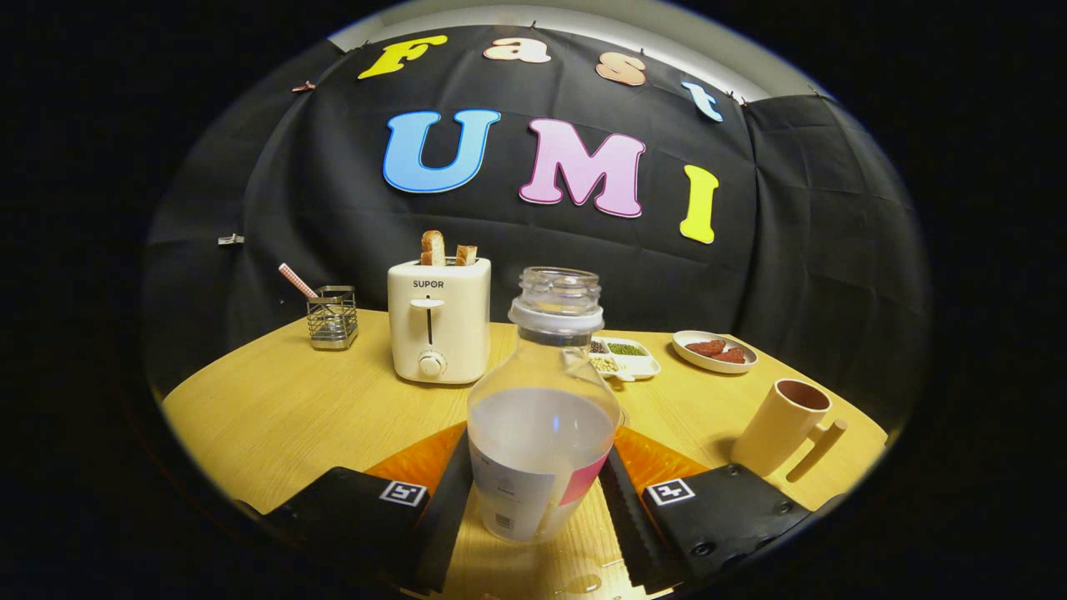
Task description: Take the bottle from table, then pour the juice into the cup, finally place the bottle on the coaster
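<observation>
A clear bottle (542, 433) stands upright between my two fingers, uncapped and about half full of a whitish juice, with a white and pink label low on its body. My gripper (540, 479) is shut on the bottle: the left finger (450, 500) and the right finger (625, 508) each press against a side of its lower body. A beige cup (783, 425) with a stick-like handle stands on the wooden table (275, 417), just beyond the right finger and slightly tilted in this view. I cannot make out a coaster for certain.
A white toaster (439, 321) with two bread slices stands beyond the bottle to the left. Farther left is a wire holder (332, 317) with a checked straw. Behind the bottle to the right lie a divided white dish (625, 358) of grains and a plate (714, 350) of red pieces.
</observation>
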Available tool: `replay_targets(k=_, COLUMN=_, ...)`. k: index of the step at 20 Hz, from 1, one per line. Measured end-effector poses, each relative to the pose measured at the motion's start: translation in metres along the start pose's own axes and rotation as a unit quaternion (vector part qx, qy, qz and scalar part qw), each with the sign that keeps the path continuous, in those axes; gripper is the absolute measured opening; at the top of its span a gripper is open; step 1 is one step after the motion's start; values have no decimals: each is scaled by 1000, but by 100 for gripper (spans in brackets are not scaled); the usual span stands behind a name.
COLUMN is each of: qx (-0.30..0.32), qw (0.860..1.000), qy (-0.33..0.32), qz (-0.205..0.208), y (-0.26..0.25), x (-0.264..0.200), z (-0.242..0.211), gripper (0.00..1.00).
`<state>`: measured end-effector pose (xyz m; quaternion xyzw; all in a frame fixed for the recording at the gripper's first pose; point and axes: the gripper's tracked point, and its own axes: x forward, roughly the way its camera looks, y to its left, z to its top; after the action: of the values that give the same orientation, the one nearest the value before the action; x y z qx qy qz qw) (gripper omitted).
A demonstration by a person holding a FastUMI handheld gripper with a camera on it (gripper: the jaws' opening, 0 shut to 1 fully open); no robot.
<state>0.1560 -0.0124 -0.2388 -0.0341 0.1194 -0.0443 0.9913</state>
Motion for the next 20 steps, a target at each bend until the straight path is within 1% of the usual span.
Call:
replay_targets(k=3, qx=11, qw=1000, qy=8, qz=9, y=5, x=0, z=0, gripper=77)
replay_targets(k=4, qx=9, qw=1000, qy=8, qz=5, y=3, x=0, z=2, gripper=73)
replay_targets(k=5, qx=5, qw=1000, qy=8, qz=5, y=0, x=-3, z=6, gripper=73)
replay_targets(k=6, qx=5, qw=1000, qy=5, qz=5, y=-2, x=-4, z=12, gripper=71)
replay_targets(k=9, qx=26, qw=1000, qy=0, qz=0, y=-13, x=-7, z=34, gripper=71)
replay_targets(k=11, qx=45, qw=999, qy=12, qz=-4, y=-22, x=-10, z=39, gripper=69)
replay_targets(k=13, qx=77, qw=997, qy=19, qz=-10, y=-34, x=-12, z=46, gripper=69)
replay_targets(k=15, qx=127, qw=991, qy=28, qz=-15, y=-44, x=-12, z=52, gripper=69)
replay_targets(k=17, qx=172, qw=984, qy=46, qz=0, y=-42, x=-16, z=57, gripper=69)
replay_targets(k=20, qx=220, qw=974, qy=48, qz=1, y=-56, x=-21, z=74, gripper=69)
